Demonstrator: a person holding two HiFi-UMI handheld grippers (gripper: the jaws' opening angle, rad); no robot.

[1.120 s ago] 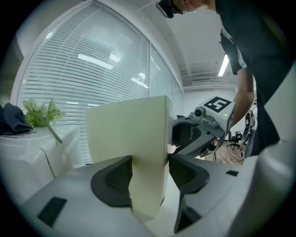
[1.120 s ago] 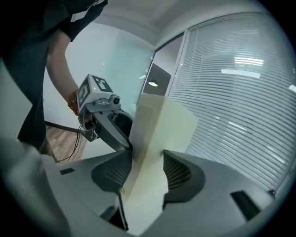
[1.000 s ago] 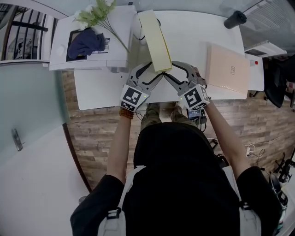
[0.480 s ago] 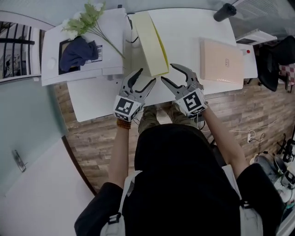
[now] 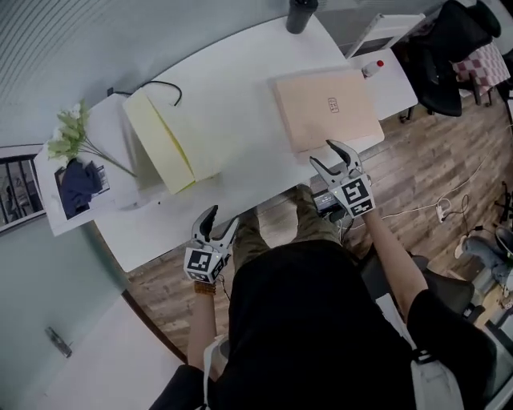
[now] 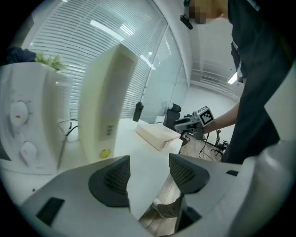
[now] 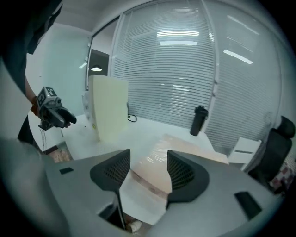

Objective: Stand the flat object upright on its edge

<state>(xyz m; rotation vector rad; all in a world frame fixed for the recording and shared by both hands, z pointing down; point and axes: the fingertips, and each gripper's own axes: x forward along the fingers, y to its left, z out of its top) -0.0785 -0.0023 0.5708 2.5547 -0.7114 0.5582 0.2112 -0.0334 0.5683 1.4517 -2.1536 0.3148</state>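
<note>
The flat pale-yellow box (image 5: 164,144) stands upright on its long edge on the white table (image 5: 240,96), untouched by either gripper. It also rises tall in the left gripper view (image 6: 104,102) and shows in the right gripper view (image 7: 108,109). My left gripper (image 5: 218,224) hangs open and empty just off the table's front edge, below the box. My right gripper (image 5: 333,158) is open at the front edge beside the pink box (image 5: 325,108). Its jaws have just been opening, with nothing between them. The pink box lies flat ahead of the right gripper's jaws (image 7: 175,148).
A white printer (image 5: 80,180) with a dark cloth and a flower sprig (image 5: 68,132) stands left of the yellow box. A black bottle (image 5: 300,12) and a black cable (image 5: 152,84) are at the table's far side. A low white cabinet (image 5: 385,48) adjoins the right end.
Both grippers have come off the near end of the yellow box and drawn back to the table's front edge, the right one toward the pink box. The yellow box stays upright.
</note>
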